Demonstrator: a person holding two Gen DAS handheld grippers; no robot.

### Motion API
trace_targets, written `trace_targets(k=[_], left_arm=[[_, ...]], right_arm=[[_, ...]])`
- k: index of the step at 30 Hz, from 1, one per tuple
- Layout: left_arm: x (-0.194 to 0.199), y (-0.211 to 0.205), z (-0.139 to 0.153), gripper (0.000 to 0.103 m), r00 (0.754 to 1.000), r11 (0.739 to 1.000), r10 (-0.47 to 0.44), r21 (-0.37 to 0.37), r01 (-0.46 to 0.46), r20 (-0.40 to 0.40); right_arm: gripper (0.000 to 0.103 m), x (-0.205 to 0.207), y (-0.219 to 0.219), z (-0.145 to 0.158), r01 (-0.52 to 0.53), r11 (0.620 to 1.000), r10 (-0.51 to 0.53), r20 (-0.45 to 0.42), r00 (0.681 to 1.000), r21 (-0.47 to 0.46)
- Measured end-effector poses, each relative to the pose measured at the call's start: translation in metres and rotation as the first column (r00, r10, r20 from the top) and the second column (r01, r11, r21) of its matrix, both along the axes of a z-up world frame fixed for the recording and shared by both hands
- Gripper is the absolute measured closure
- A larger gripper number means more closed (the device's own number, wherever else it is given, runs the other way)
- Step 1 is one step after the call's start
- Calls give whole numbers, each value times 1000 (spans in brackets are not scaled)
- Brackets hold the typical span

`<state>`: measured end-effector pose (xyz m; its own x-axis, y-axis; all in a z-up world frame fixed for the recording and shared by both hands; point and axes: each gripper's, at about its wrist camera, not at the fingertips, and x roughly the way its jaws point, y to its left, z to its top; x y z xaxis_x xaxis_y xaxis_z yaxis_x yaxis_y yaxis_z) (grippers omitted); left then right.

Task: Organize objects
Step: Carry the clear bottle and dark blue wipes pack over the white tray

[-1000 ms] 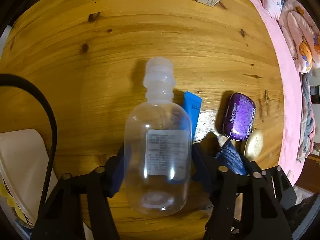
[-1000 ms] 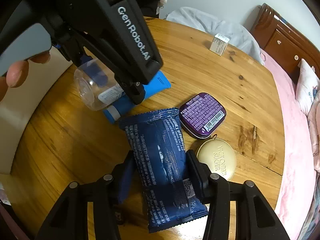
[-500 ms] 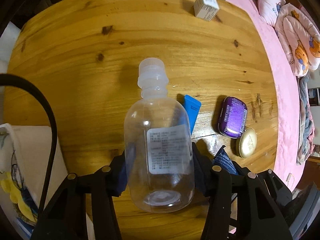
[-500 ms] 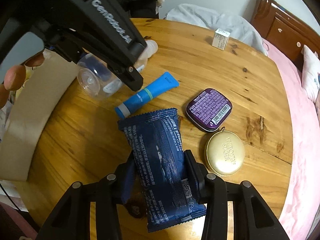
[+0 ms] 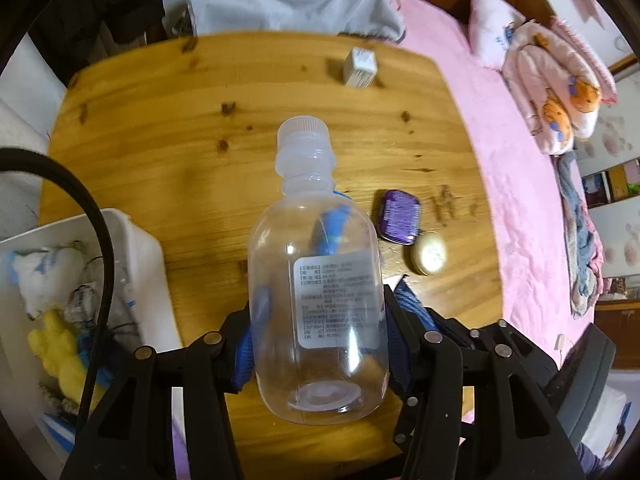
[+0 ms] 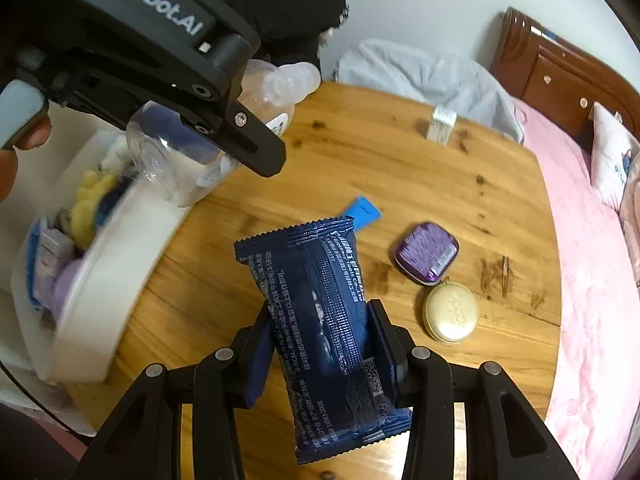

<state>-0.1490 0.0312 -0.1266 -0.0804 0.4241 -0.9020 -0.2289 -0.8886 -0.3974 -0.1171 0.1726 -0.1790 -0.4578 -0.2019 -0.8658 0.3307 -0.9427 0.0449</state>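
At the bottom centre of the left wrist view, the left gripper (image 5: 318, 340) is clamping a clear plastic bottle (image 5: 318, 300), cap pointing up the frame. Likewise the right gripper (image 6: 320, 344) is squeezing a dark blue packet (image 6: 324, 332) low in its own view. Both are hanging above the wooden table (image 6: 400, 176). At mid-right of the right wrist view a gold round tin (image 6: 451, 312) and a purple tin (image 6: 426, 252) are lying just beside each other, a blue tube (image 6: 363, 211) is peeking past the packet's top, and a white bin (image 6: 96, 304) of oddments is sitting at left. A small white box (image 6: 441, 119) is standing farther up.
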Motion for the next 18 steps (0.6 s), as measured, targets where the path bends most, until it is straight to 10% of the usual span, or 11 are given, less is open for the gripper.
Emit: trace_targets(k=[18], left_arm=[[52, -104, 83, 46, 962, 991, 121, -30, -133, -246]], right_arm=[[58, 22, -75, 98, -60, 987, 45, -103, 994, -147]])
